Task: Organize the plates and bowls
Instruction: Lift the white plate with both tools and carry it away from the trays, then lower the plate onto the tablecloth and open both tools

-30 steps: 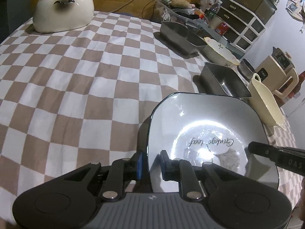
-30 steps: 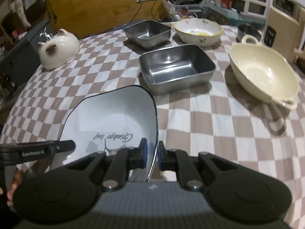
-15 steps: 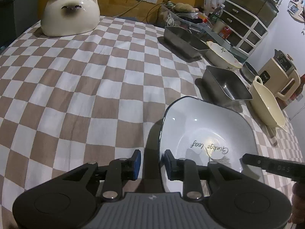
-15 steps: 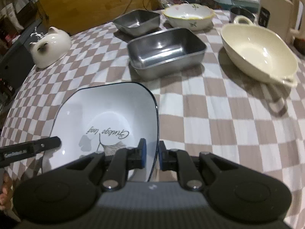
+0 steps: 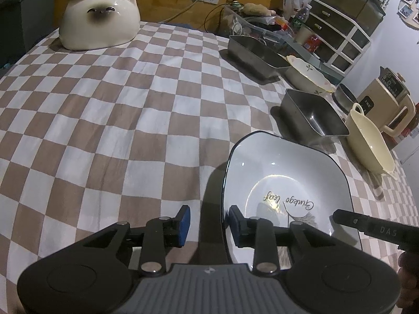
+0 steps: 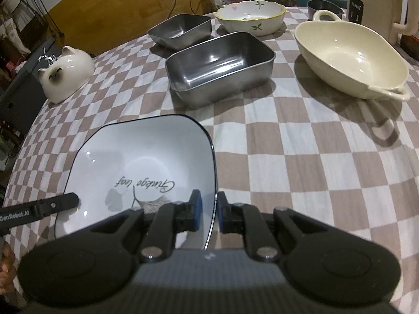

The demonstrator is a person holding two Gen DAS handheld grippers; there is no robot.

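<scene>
A white square plate [image 5: 282,178] with a dark rim and "Ginkgo leaf" lettering lies low over the checked tablecloth [image 5: 131,120]. My left gripper [image 5: 208,225] straddles the plate's left rim. Its jaws are opening, and a gap shows between the outer pad and the rim. In the right wrist view the same plate [image 6: 136,157] has its right rim pinched between the blue pads of my right gripper [image 6: 208,213], which is shut on it. One finger of each gripper shows over the plate in the other's view: the right one [image 5: 366,226] and the left one [image 6: 47,206].
Beyond the plate stand a steel rectangular tray [image 6: 220,65], a second steel tray [image 6: 180,27], a floral bowl [image 6: 248,15] and a cream two-handled bowl [image 6: 348,57]. A cat-shaped ceramic dish [image 5: 100,18] sits at the far left. A cream kettle [image 5: 390,96] stands at the table's right edge.
The left gripper's jaws have widened and come off the plate's rim. The plate has sunk toward the cloth. The right gripper keeps its grip on the opposite rim.
</scene>
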